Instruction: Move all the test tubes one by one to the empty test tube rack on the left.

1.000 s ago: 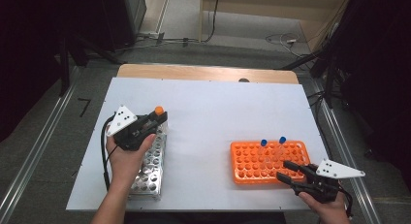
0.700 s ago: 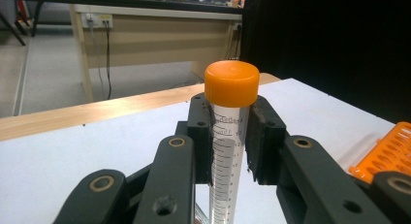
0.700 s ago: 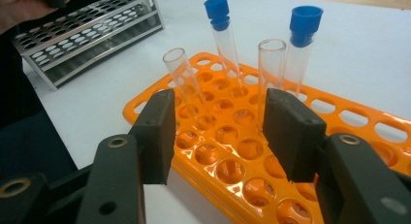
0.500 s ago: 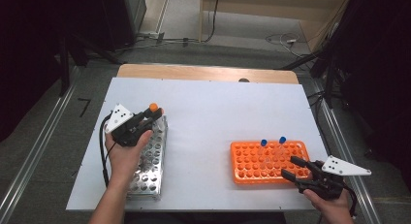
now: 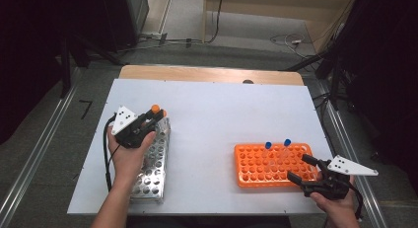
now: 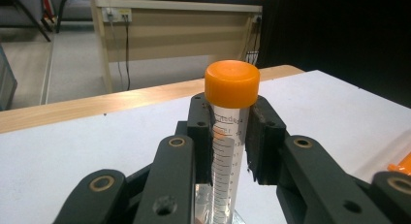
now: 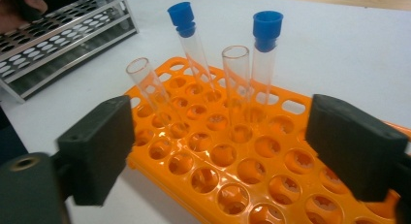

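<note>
Orange-capped tube (image 6: 228, 136) sits clamped just below its cap in the left gripper (image 6: 231, 132), above the metal rack (image 5: 152, 166) (keep it upright, line up a hole); right gripper (image 7: 232, 151) gapes wide beside the orange rack (image 7: 271, 170)

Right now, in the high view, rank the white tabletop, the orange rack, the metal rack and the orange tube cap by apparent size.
1. White tabletop.
2. Orange rack and metal rack: similar; a hand covers part of the metal one, so no ranking.
3. Orange tube cap, smallest.

1. Orange rack (image 5: 268, 164), beside it a silver metal rack (image 5: 150, 164) on the white table (image 5: 222, 114).
2. Two tubes in the orange rack wear blue caps (image 7: 267, 23).
3. Orange-capped tube (image 6: 229, 132), black graduation marks.
</note>
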A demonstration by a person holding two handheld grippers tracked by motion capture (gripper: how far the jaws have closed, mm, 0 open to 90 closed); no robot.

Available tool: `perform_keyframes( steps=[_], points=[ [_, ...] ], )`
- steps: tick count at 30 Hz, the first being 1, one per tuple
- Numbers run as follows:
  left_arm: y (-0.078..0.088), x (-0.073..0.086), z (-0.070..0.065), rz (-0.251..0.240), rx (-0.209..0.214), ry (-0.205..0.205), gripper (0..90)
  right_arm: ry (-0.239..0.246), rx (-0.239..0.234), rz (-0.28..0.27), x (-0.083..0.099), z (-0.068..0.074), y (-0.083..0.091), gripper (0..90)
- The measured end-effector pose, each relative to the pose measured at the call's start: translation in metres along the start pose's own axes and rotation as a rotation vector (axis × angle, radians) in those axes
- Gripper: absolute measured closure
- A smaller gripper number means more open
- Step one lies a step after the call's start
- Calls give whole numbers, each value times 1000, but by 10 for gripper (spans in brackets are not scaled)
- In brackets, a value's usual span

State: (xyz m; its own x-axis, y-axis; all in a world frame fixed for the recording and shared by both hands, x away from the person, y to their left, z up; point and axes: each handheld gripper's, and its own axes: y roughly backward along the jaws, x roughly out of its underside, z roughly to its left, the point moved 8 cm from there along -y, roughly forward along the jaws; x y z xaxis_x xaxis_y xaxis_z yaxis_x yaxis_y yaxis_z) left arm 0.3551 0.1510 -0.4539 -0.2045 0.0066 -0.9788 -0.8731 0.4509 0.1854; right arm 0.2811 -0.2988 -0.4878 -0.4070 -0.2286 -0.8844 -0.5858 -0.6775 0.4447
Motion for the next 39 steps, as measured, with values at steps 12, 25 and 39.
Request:
perform_keyframes(
  steps=[12, 25, 39],
  points=[
    [-2, 10, -1, 143, -32, 6, 742, 12, -3, 7, 1, 0, -2, 23],
    [-7, 18, -5, 248, -49, -22, 719, 15, 5, 22, 2, -2, -7, 25],
    [-1, 14, -5, 211, -22, 65, 453, 30, 5, 8, -1, 0, -6, 36]
  ],
)
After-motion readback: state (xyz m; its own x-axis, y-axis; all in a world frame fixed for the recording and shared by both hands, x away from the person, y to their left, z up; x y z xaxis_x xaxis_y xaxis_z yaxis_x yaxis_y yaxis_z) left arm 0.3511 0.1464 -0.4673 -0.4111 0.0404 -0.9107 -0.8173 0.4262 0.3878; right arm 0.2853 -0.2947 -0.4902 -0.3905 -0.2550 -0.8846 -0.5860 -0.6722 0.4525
